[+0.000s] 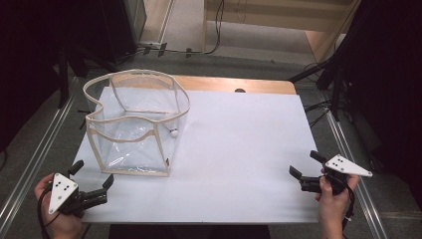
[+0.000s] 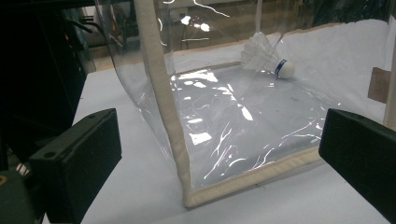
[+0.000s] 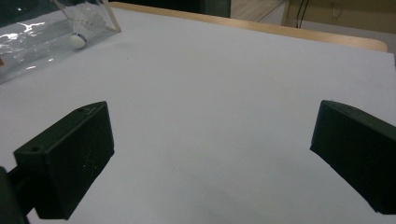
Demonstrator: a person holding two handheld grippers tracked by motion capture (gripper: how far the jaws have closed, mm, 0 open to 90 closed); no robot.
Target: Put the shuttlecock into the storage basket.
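The left tool (image 1: 92,183), jaws spread, sits just before the clear bag's (image 1: 134,124) near corner, while the spread right tool (image 1: 304,169) lies well apart across the worktop (image 1: 239,149).

a wooden table (image 1: 268,85) carries a flat white sheet (image 1: 239,149) over nearly its whole top. on the sheet's far left stands a clear plastic bag with beige fabric trim (image 1: 133,124), upright and open-topped, with a white feathered shuttlecock (image 2: 267,58) on its floor.
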